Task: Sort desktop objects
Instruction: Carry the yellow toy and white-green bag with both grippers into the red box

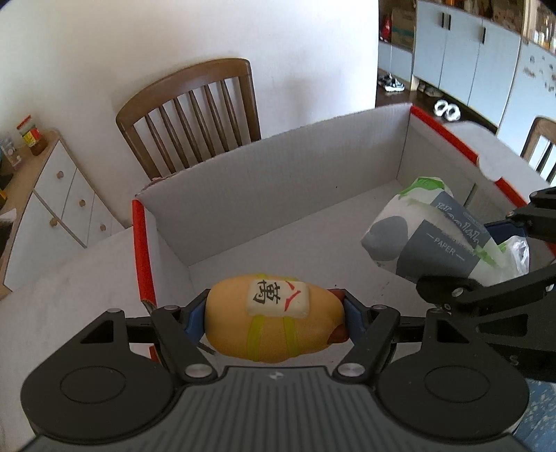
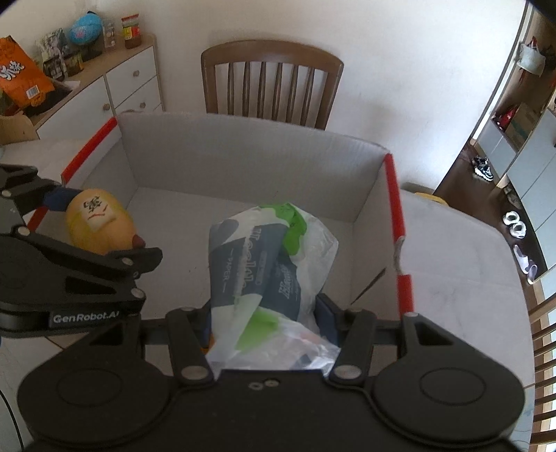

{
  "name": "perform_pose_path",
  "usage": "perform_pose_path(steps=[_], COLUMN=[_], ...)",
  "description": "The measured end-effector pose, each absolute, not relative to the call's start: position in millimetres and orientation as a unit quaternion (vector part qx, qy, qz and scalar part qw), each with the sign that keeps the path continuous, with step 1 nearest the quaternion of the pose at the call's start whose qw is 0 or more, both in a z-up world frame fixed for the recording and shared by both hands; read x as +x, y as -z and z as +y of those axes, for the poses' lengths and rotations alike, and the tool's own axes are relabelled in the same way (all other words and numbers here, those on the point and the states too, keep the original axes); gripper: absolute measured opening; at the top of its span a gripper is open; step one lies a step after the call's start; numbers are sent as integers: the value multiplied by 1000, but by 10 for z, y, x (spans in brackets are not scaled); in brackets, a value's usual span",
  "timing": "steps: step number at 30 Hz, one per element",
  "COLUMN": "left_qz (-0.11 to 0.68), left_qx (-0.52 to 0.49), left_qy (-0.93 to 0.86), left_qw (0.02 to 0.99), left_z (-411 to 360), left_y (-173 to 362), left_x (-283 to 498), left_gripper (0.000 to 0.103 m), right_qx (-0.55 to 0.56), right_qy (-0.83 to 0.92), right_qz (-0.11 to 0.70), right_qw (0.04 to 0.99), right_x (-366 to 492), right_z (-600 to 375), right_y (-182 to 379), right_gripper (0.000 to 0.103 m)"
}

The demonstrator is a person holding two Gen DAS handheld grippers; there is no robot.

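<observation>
White wall [image 2: 399,69], wooden chair [image 2: 271,87], drawer unit [image 2: 104,101], blue-grey cabinets [image 1: 479,59]

- Toy [image 1: 274,321]: yellow-orange, lime stripes, white tile with black and red characters.
- Tissue pack [image 2: 264,264]: white, grey-blue, green patches.
- Box [image 1: 278,180]: white, red edges.

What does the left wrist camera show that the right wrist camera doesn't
Only the left wrist view shows the blue-grey cabinets and the left tool head-on, shut on the yellow toy. Only the right wrist view shows the orange snack bag, the blue ball and the right tool head-on, shut on the tissue pack. Both share the white box with red edges, the wooden chair, the white drawers, and both held items over the box.
</observation>
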State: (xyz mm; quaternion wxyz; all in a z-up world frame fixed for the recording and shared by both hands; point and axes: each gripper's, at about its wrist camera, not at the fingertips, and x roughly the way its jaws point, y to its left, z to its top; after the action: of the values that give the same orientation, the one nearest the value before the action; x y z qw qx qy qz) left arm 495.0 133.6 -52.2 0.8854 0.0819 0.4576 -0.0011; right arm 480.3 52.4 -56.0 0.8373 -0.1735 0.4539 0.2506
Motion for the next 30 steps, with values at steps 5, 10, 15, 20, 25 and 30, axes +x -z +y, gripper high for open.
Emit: perform_pose_path(steps=[5, 10, 15, 20, 25, 30], left_qz=[476, 491, 502, 511, 522, 527], left_qx=[91, 100, 112, 116, 117, 124], left_qy=[2, 10, 12, 17, 15, 12], left_qw=[875, 865, 858, 851, 845, 840], left_z=[1342, 1341, 1308, 1291, 1273, 1256], left_y=[606, 685, 722, 744, 761, 782], left_x=[5027, 5056, 5077, 5104, 5145, 5152], left_gripper=[74, 74, 74, 74, 74, 75], right_qx=[-180, -190, -197, -195, -191, -185], right_qy=[-243, -242, -240, -234, -234, -239], right_qz=[471, 480, 484, 491, 495, 492], right_qw=[829, 822, 818, 816, 815, 817], right_x=[4812, 4799, 4768, 4796, 4788, 4739], right_z=[580, 628, 654, 751, 788, 791], right_y=[659, 721, 774, 814, 805, 791], right_gripper=[55, 55, 55, 57, 59, 63])
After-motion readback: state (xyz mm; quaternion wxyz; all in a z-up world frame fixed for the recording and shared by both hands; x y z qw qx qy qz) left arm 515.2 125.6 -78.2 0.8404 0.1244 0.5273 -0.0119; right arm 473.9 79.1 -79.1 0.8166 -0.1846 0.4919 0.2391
